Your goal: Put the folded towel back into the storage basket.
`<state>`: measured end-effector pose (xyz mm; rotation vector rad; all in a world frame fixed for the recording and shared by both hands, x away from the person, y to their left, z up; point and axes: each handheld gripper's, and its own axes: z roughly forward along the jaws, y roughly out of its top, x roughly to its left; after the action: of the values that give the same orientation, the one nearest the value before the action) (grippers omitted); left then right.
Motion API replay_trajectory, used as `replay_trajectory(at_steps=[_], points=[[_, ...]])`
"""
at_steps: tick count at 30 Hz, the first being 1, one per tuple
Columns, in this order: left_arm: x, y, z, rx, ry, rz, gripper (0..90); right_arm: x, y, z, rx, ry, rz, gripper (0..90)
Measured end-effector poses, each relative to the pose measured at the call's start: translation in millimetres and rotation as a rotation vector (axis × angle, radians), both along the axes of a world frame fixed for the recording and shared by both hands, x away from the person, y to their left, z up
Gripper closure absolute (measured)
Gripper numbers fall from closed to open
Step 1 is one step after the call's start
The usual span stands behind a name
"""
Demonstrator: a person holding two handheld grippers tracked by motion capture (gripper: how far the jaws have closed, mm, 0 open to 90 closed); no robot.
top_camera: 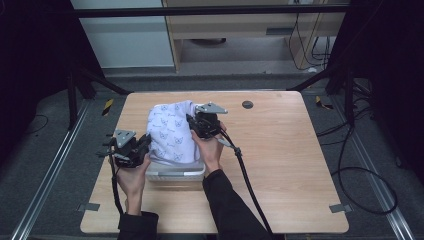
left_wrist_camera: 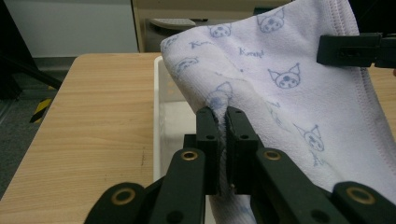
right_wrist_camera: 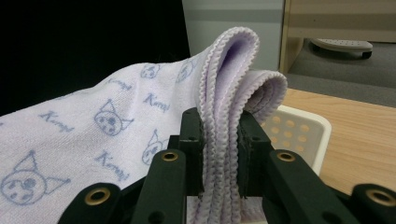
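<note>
High view: towel [top_camera: 172,131] over white bin [top_camera: 176,172], cable [top_camera: 247,181] alongside

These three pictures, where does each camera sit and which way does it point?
High view: above the table, looking forward and down; forearms, hands, both hand-held grippers, left and right.
Left gripper view: rides the left hand-held gripper, looking along its jaws shut on the cloth.
Right gripper view: rides the right hand-held gripper, jaws clamping the folded hem.
All share the cloth over the white tray.
</note>
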<state>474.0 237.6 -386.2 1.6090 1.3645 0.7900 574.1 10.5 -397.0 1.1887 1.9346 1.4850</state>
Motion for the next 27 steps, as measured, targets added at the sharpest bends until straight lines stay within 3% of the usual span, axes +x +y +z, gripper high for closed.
replay_trajectory(at_steps=[27], points=[[10.9,-6.5,-26.0,0.041,0.09,0.001,84.4,11.1,1.3,-33.2,-0.064,0.08,-0.004,73.6]])
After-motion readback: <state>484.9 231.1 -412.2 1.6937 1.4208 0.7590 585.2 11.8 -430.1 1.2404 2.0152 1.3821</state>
